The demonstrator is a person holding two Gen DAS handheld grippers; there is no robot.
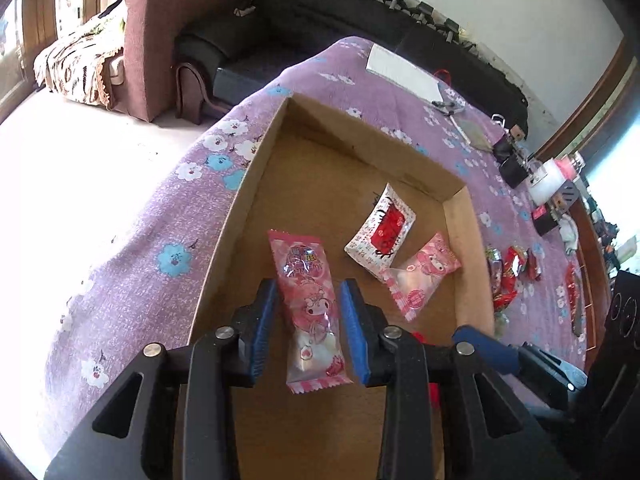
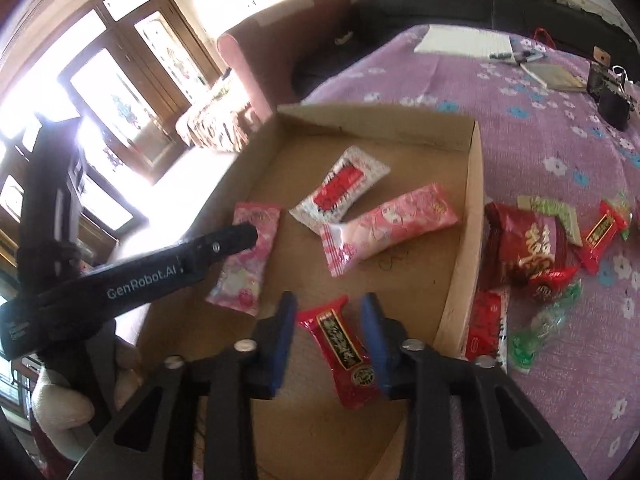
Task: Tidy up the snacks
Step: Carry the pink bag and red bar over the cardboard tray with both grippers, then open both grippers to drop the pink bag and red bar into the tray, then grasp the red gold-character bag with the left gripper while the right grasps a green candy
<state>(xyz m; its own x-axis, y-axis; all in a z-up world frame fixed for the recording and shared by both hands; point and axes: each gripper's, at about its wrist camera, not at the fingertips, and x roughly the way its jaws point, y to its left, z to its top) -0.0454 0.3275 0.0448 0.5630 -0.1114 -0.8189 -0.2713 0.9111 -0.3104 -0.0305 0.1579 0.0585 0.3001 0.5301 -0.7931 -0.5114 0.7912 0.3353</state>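
Left gripper point(image 1: 309, 322): tilted steeply down over the near part of the cardboard box point(image 1: 256, 168); blue pads apart, a narrow gap showing on each side of the long pink packet point(image 1: 308, 304), which lies between them without being pressed. No earlier motion stated.

Right gripper point(image 2: 328, 338): tilted steeply down over the near right part of the same box point(image 2: 464, 216); pads apart, the red packet point(image 2: 344, 350) lying between them, its wrapper clear of both pads.

Long pink packet: glossy pink wrapper, cartoon figure print, clear lower section, crimped striped end toward the camera. Lies lengthwise on the box floor, near the left wall.

Red packet: bright red wrapper with a dark label strip and a round mark at its near end. Lies on the box floor, close to the near right corner.

White-and-red packet point(image 1: 380, 230): white wrapper, red centre panel. Box floor, toward the far right.

Second pink packet point(image 1: 420, 280): pink with striped end, overlapping the near edge of the white-and-red packet, just beside the right wall.

Loose snacks point(image 2: 532, 248): red and green wrappers, heaped on the purple flowered tablecloth point(image 2: 560, 160) just outside the right wall of the box.

Table: carries the box, a white pad point(image 2: 464, 42), pens and small dark items at the far end
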